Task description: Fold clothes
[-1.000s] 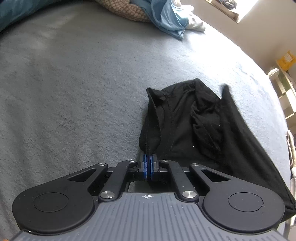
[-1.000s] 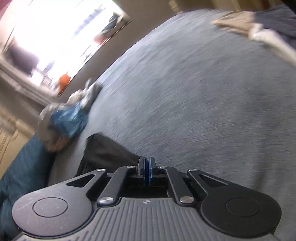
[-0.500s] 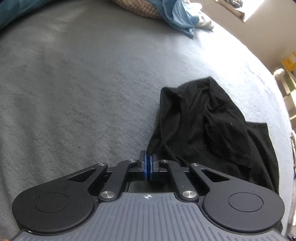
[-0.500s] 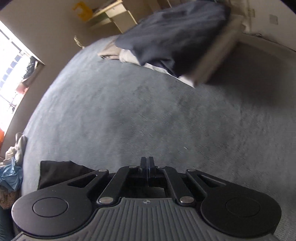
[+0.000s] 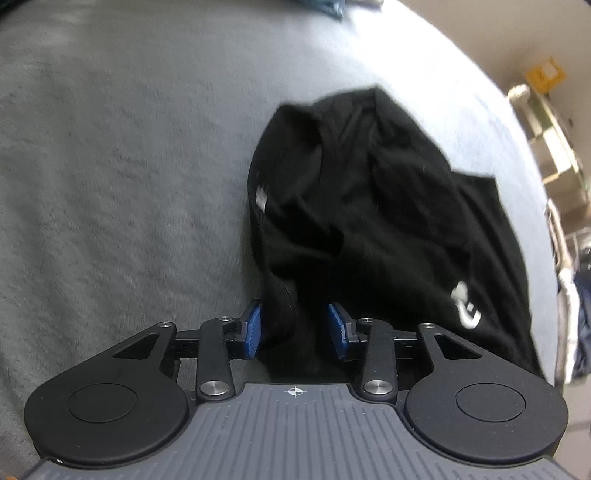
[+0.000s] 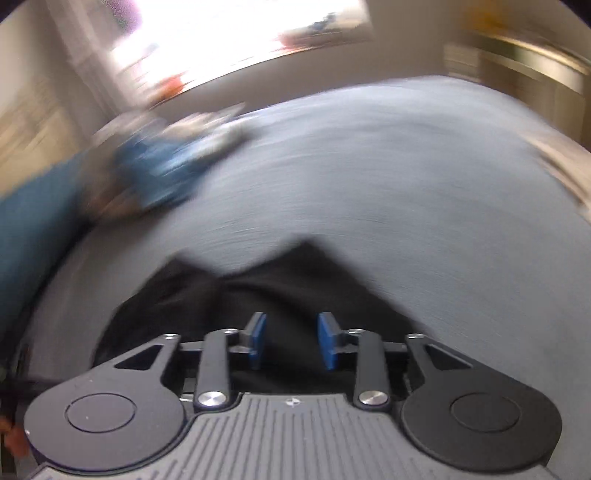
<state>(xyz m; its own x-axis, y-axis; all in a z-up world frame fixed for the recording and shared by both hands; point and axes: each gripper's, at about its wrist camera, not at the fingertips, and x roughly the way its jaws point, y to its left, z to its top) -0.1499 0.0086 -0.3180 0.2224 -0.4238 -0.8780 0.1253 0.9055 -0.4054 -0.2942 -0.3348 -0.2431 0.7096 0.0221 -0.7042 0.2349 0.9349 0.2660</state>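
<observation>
A crumpled black garment (image 5: 369, 206) with a small white logo (image 5: 466, 304) lies bunched on the grey bed cover (image 5: 122, 177). My left gripper (image 5: 294, 330) is open; a fold of the black cloth sits loosely between its blue pads (image 5: 253, 328). In the blurred right wrist view the same black garment (image 6: 295, 284) spreads just beyond my right gripper (image 6: 291, 341), which is open too, with dark cloth lying under the gap between its fingers.
A heap of blue and pale clothes (image 6: 166, 162) lies at the far side of the bed, below a bright window (image 6: 236, 33). Shelving (image 5: 550, 140) stands off the bed's right edge. Grey cover stretches wide to the left of the garment.
Both grippers were shut half a second ago and are open now. The black garment has dropped into a heap on the bed. The right wrist view has swung round fast.
</observation>
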